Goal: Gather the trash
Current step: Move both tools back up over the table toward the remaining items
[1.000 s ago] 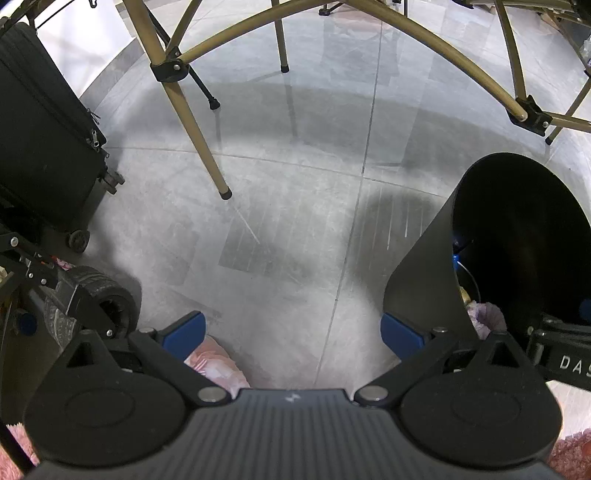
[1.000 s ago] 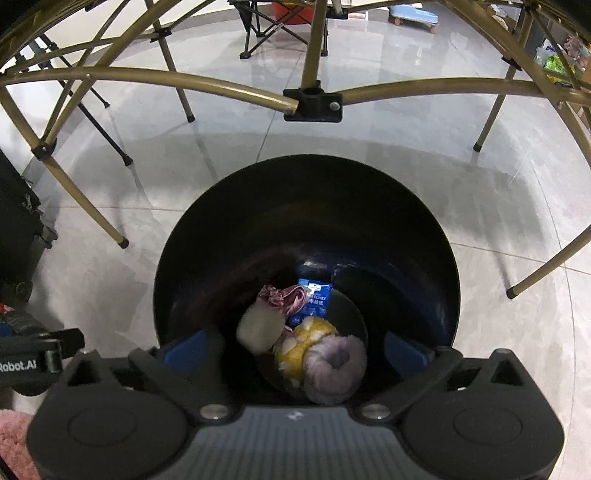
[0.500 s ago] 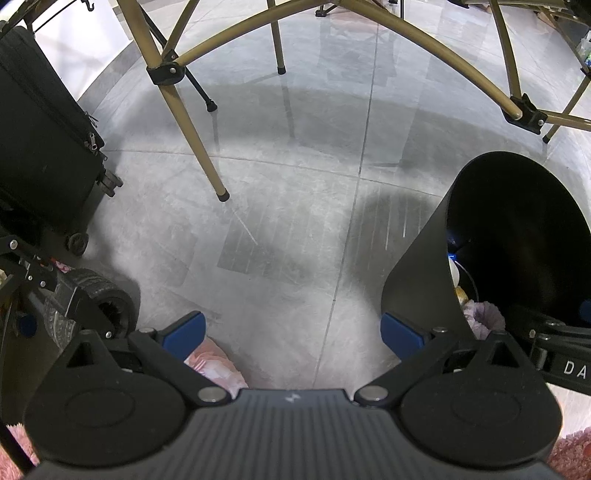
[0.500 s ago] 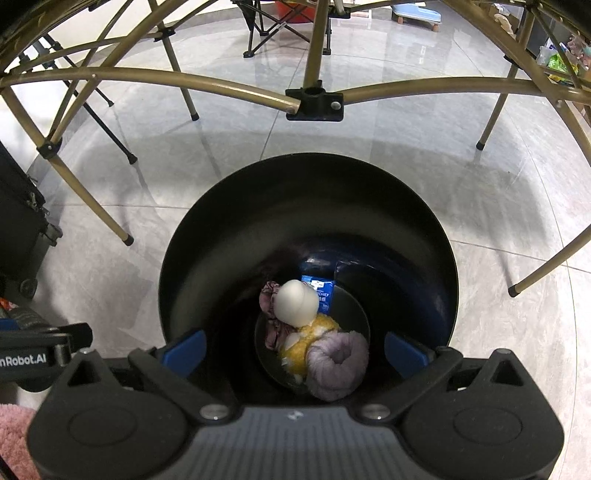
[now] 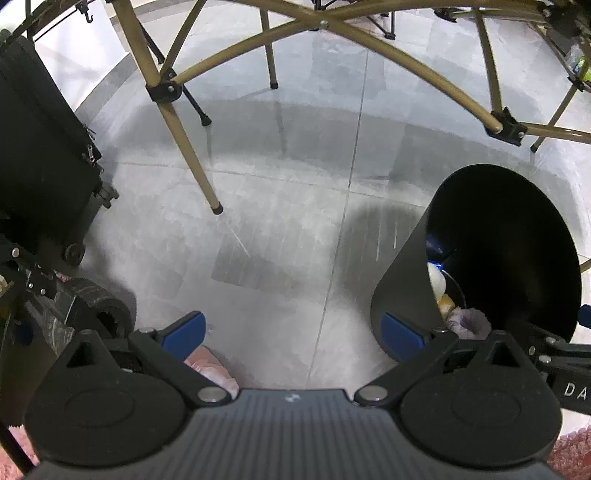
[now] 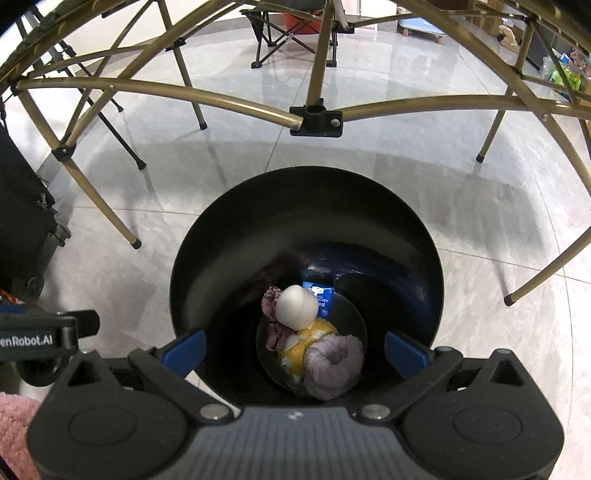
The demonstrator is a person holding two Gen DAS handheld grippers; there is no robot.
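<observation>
A black round trash bin stands on the grey tile floor. At its bottom lie a white ball-like wad, a yellow piece, a mauve fluffy ring, a dark pink crumpled scrap and a blue packet. My right gripper hangs open right above the bin mouth with nothing between its fingers. My left gripper is open over bare floor, to the left of the bin, whose near wall touches or hides its right fingertip.
Gold folding-table legs and crossbars arch over the floor. A black wheeled suitcase stands at the left. Pink fluffy fabric lies under the left gripper. A folding chair stands far back.
The white wad has dropped from just under the right gripper onto the pile at the bin's bottom. Both grippers have risen slightly; both stay open.
</observation>
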